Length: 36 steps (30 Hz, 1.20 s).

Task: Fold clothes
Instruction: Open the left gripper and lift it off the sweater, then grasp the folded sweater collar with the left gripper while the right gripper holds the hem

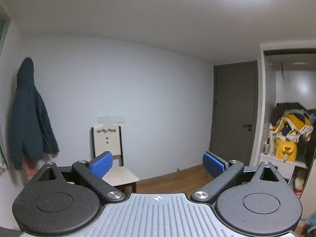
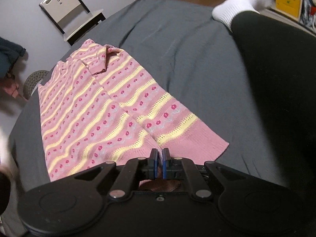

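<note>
Knit sweater (image 2: 110, 106), pink with yellow stripes, lies flat on grey bedsheet (image 2: 187, 45), centre-left of frame. Right gripper (image 2: 160, 161) jaws nearly closed, apparently pinching the hem. Left gripper (image 1: 158, 163) gapes wide, empty, aimed at wall. Soft, limp; grip hem corners.

**Around the bed: furniture, coat and shelf clutter**

A white chair (image 1: 110, 150) with a dark frame stands against the pale wall, under a white socket strip (image 1: 111, 119). A dark blue coat (image 1: 29, 116) hangs on the wall at the left. A grey door (image 1: 234, 110) is closed at the right, beside an open closet with a pile of clothes (image 1: 292, 122) over a yellow box (image 1: 285, 150). The floor (image 1: 173, 175) is wood. A grey sheet covers the bed (image 2: 177, 39); a leg in black trousers (image 2: 276, 79) with a white sock (image 2: 244, 0) lies along its right edge.
</note>
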### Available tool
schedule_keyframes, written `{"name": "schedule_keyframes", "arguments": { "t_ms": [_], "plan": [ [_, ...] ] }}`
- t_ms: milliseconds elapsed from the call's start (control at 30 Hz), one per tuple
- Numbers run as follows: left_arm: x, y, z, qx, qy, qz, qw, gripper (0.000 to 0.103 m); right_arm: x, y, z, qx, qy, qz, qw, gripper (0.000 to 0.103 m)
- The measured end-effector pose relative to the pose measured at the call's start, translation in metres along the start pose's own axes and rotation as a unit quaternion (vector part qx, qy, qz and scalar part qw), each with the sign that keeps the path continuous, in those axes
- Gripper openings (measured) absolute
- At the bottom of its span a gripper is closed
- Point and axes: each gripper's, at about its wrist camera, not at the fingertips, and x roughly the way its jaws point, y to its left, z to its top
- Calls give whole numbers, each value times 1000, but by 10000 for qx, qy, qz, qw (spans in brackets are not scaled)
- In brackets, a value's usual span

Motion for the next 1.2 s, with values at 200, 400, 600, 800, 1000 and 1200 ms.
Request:
{"name": "schedule_keyframes", "arguments": {
  "t_ms": [200, 400, 600, 800, 1000, 1200],
  "plan": [
    [114, 38, -75, -372, 734, -614, 9947, 98, -4, 15, -1, -594, 132, -211, 9979, 6],
    [227, 84, -238, -330, 2068, -565, 9762, 98, -14, 37, -1, -1424, 257, -534, 9880, 6],
    [298, 130, -390, -1581, 3358, -314, 9281, 98, -9, 56, -1, -2634, 548, -605, 9612, 6],
    [346, 122, -472, -1746, 3928, -82, 9029, 98, 6, 55, 3, -3078, 379, -179, 9505, 6],
    [396, 70, -489, -1057, 4259, 85, 8985, 98, 3, 29, -5, -3229, -127, 719, 9436, 6],
    [422, 44, -494, -545, 4669, 715, 8797, 98, 6, 9, -15, -3625, -670, 1103, 9230, 6]
  ]
}}
